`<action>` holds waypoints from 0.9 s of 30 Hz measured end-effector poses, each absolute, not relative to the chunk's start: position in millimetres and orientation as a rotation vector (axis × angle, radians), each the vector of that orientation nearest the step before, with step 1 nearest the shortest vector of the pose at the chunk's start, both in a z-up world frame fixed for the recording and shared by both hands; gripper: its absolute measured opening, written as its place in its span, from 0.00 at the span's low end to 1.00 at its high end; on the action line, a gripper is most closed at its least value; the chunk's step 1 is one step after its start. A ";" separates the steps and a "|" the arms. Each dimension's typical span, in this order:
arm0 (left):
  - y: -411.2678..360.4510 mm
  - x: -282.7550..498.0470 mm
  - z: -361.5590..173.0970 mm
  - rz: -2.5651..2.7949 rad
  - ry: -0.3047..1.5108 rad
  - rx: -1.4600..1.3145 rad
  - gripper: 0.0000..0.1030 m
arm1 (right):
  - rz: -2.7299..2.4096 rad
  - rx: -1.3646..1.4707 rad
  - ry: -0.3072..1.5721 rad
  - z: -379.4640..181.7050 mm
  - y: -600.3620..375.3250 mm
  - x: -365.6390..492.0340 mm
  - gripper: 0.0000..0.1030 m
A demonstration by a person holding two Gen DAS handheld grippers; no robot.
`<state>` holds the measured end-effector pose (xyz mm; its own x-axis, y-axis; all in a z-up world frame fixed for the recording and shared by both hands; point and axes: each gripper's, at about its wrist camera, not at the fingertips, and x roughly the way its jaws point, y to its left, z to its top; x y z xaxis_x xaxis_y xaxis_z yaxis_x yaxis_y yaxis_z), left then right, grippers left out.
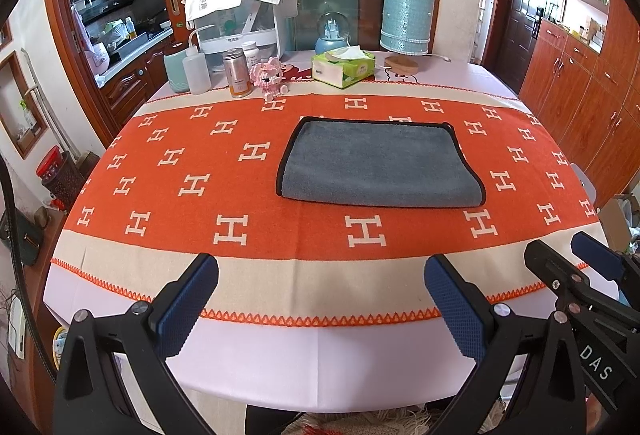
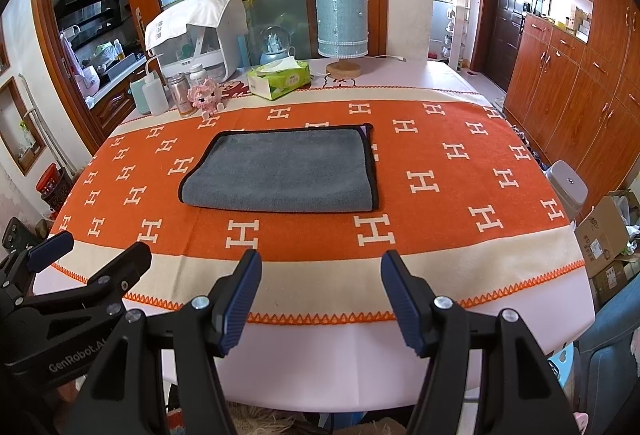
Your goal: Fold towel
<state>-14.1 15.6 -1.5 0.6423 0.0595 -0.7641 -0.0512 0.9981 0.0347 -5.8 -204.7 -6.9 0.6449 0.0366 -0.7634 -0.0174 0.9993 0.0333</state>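
Left wrist view: your left gripper [image 1: 320, 275] hangs above the near edge of the table, jaws spread wide, nothing between the blue pads [image 1: 188, 305]. The grey towel [image 1: 380, 163] lies ahead of it on the orange H-pattern blanket [image 1: 180, 171], flat, folded over with the rounded fold along its near side and black piping on the other edges. Towel and gripper are well apart; a band of orange and the cream border lie between them. The towel sits slightly right of your gripper's centreline. Your right gripper [image 1: 560, 255] shows at the lower right, also off the cloth. At the far edge of the table: a tissue box [image 1: 343, 67], a blue lamp [image 1: 406, 19], a pink toy [image 1: 269, 75], a metal canister [image 1: 237, 73].

Right wrist view: your right gripper [image 2: 321, 277] is released too, jaws parted, holding nothing, hovering over the cream border near the table's front. The towel [image 2: 280, 171] lies ahead and a little left of it, not touching. A sliver of purple peeks out at the towel's far right corner. Your left gripper [image 2: 96, 247] appears at the lower left, beside the table edge, jaws apart.
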 end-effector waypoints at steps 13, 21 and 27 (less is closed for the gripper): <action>15.8 -12.9 -1.8 0.063 0.873 0.008 0.99 | 0.030 0.025 0.874 -10.5 -204.6 -7.9 0.61; 15.0 -12.3 -2.4 0.065 0.876 0.006 0.99 | 0.032 0.025 0.877 -12.4 -203.3 -7.9 0.61; 14.9 -11.9 -3.4 0.065 0.878 0.006 0.99 | 0.031 0.025 0.878 -14.7 -202.3 -10.2 0.61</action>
